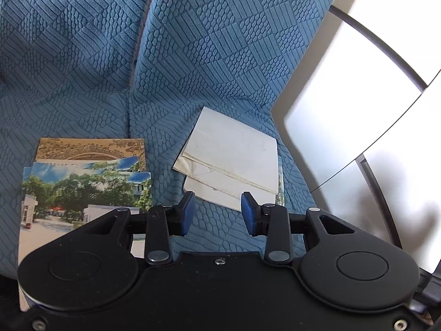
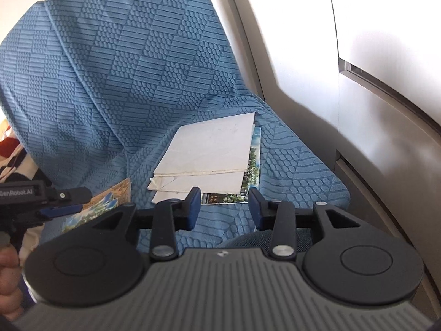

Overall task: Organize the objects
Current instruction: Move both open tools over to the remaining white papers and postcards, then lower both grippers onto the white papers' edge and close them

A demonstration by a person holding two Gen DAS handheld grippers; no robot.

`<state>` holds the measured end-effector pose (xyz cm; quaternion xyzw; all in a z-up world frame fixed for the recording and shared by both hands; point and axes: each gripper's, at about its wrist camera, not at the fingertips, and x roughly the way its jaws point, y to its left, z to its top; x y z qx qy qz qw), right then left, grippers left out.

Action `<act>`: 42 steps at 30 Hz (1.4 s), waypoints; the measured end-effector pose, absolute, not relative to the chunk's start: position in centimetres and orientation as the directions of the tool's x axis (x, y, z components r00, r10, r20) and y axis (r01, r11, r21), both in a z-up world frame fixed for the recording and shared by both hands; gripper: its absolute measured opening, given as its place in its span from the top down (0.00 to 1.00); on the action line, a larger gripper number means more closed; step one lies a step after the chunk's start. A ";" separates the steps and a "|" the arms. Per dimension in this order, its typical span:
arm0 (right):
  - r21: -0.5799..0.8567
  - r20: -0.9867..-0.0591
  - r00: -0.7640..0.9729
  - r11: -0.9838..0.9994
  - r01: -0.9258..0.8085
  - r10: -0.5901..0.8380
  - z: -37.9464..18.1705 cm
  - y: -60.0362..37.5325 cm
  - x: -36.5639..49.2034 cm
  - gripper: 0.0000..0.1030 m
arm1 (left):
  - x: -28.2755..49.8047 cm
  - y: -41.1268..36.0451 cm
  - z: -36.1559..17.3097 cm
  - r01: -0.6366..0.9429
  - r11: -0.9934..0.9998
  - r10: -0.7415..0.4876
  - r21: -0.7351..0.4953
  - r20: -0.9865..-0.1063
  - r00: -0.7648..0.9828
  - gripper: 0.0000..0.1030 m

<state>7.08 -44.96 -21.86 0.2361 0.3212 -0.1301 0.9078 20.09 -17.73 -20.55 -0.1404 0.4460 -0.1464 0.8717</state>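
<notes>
Photo postcards (image 1: pixel 82 190) sit stacked at left on the blue textured sofa cover (image 1: pixel 220 55), long edges upright; white face-down cards (image 1: pixel 234 160) at right slant diagonally. My left gripper (image 1: pixel 217 216) and right gripper (image 2: pixel 224 209) hover spread, empty.

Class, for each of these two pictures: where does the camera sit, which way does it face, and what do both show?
Left wrist: on the left gripper, facing down at the blue seat cover; open jaws show.
Right wrist: on the right gripper, facing the same seat; open jaws, the left gripper and a hand show.
Shared: the white cards, the photo postcards.
</notes>
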 end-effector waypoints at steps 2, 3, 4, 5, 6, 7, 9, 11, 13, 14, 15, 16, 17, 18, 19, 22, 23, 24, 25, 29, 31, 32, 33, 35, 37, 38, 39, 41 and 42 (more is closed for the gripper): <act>0.371 -0.646 0.760 0.841 0.394 -0.071 -22.2 -45.7 7.5 0.60 | 20.9 -18.3 -21.2 0.135 0.916 -0.386 -0.378 -0.737 0.554 0.67; 0.386 -0.647 0.760 0.833 0.397 -0.062 -22.3 -46.0 7.8 0.60 | 21.3 -18.7 -21.4 0.136 0.917 -0.385 -0.376 -0.741 0.551 0.67; 0.406 -0.647 0.761 0.822 0.398 -0.049 -22.5 -46.4 8.0 0.60 | 21.8 -19.0 -21.7 0.140 0.918 -0.385 -0.372 -0.743 0.547 0.67; 0.425 -0.648 0.761 0.812 0.399 -0.035 -22.6 -46.8 8.3 0.60 | 22.2 -19.4 -22.0 0.143 0.918 -0.385 -0.369 -0.745 0.544 0.67; 0.444 -0.649 0.760 0.802 0.400 -0.020 -22.7 -47.2 8.7 0.60 | 22.6 -19.7 -22.3 0.145 0.919 -0.385 -0.368 -0.747 0.542 0.67; 0.461 -0.653 0.758 0.791 0.402 -0.005 -22.9 -47.6 9.1 0.60 | 23.1 -20.0 -22.5 0.146 0.919 -0.385 -0.367 -0.749 0.539 0.67; 0.492 -0.657 0.754 0.770 0.406 0.022 -23.2 -48.4 9.9 0.59 | 24.1 -20.6 -23.1 0.147 0.918 -0.386 -0.367 -0.751 0.535 0.67; 0.516 -0.664 0.747 0.746 0.421 0.038 -23.5 -49.1 10.9 0.59 | 25.1 -21.2 -23.6 0.143 0.921 -0.381 -0.363 -0.756 0.532 0.67; 0.551 -0.665 0.744 0.717 0.427 0.068 -24.1 -49.8 11.8 0.59 | 26.2 -21.7 -24.3 0.143 0.917 -0.389 -0.372 -0.759 0.523 0.67; 0.562 -0.669 0.739 0.703 0.437 0.075 -24.3 -50.1 12.3 0.59 | 26.7 -22.0 -24.6 0.139 0.917 -0.389 -0.374 -0.762 0.517 0.67; 0.572 -0.670 0.738 0.689 0.445 0.080 -24.6 -50.5 12.7 0.59 | 27.2 -22.3 -24.9 0.139 0.918 -0.388 -0.372 -0.766 0.512 0.66; 0.580 -0.671 0.736 0.679 0.450 0.086 -24.9 -50.7 13.2 0.59 | 27.6 -22.6 -25.3 0.140 0.919 -0.386 -0.368 -0.770 0.507 0.66; 0.586 -0.674 0.733 0.669 0.457 0.090 -25.2 -51.0 13.5 0.59 | 28.0 -22.8 -25.6 0.142 0.920 -0.384 -0.365 -0.774 0.503 0.66; 0.592 -0.676 0.731 0.659 0.464 0.092 -25.5 -51.3 13.9 0.59 | 28.4 -23.1 -25.9 0.146 0.921 -0.385 -0.362 -0.777 0.498 0.66; 0.596 -0.677 0.730 0.649 0.473 0.090 -25.7 -51.5 14.3 0.59 | 28.8 -23.4 -26.2 0.148 0.921 -0.385 -0.361 -0.780 0.493 0.66; 0.600 -0.681 0.727 0.637 0.484 0.089 -26.2 -52.0 15.3 0.59 | 29.8 -24.1 -27.2 0.148 0.921 -0.386 -0.361 -0.790 0.477 0.66; 0.602 -0.684 0.723 0.631 0.489 0.093 -26.5 -52.1 15.7 0.59 | 30.1 -24.3 -27.5 0.146 0.922 -0.384 -0.359 -0.793 0.473 0.66; 0.608 -0.687 0.719 0.624 0.491 0.103 -26.8 -52.2 16.1 0.59 | 30.5 -24.4 -27.9 0.147 0.922 -0.384 -0.358 -0.795 0.469 0.66; 0.615 -0.687 0.717 0.616 0.491 0.115 -27.0 -52.3 16.4 0.59 | 30.8 -24.6 -28.2 0.148 0.923 -0.383 -0.356 -0.798 0.466 0.66; 0.640 -0.685 0.713 0.592 0.490 0.150 -28.3 -52.6 17.8 0.59 | 31.8 -25.3 -29.7 0.132 0.932 -0.360 -0.337 -0.816 0.453 0.66; 0.650 -0.691 0.702 0.572 0.501 0.171 -29.1 -52.8 18.5 0.59 | 32.1 -25.5 -30.3 0.127 0.927 -0.372 -0.354 -0.814 0.447 0.66; 0.654 -0.691 0.702 0.565 0.503 0.175 -29.4 -53.0 18.8 0.59 | 32.3 -25.7 -30.6 0.127 0.929 -0.366 -0.347 -0.817 0.445 0.66; 0.655 -0.693 0.697 0.564 0.503 0.183 -29.6 -53.1 19.1 0.59 | 32.4 -26.0 -30.8 0.130 0.934 -0.355 -0.333 -0.821 0.447 0.66; 0.652 -0.700 0.688 0.565 0.506 0.191 -30.1 -53.2 19.5 0.59 | 32.6 -26.3 -31.3 0.129 0.939 -0.341 -0.318 -0.828 0.444 0.66; 0.641 -0.715 0.671 0.569 0.516 0.197 -30.5 -53.2 20.0 0.59 | 32.8 -26.3 -31.9 0.110 0.938 -0.342 -0.327 -0.833 0.434 0.66; 0.639 -0.720 0.663 0.569 0.519 0.203 -30.8 -53.2 20.2 0.59 | 32.8 -26.3 -32.0 0.110 0.938 -0.342 -0.328 -0.830 0.441 0.66; 0.641 -0.721 0.659 0.566 0.518 0.213 -31.1 -53.2 20.4 0.59 | 32.8 -26.3 -32.0 0.113 0.939 -0.340 -0.325 -0.828 0.445 0.66; 0.649 -0.714 0.664 0.567 0.508 0.222 -31.2 -53.2 20.6 0.61 | 32.8 -26.5 -32.0 0.114 0.940 -0.337 -0.321 -0.829 0.445 0.66; 0.647 -0.715 0.664 0.570 0.507 0.220 -31.3 -53.2 20.8 0.61 | 32.7 -26.5 -32.0 0.115 0.941 -0.337 -0.320 -0.830 0.444 0.66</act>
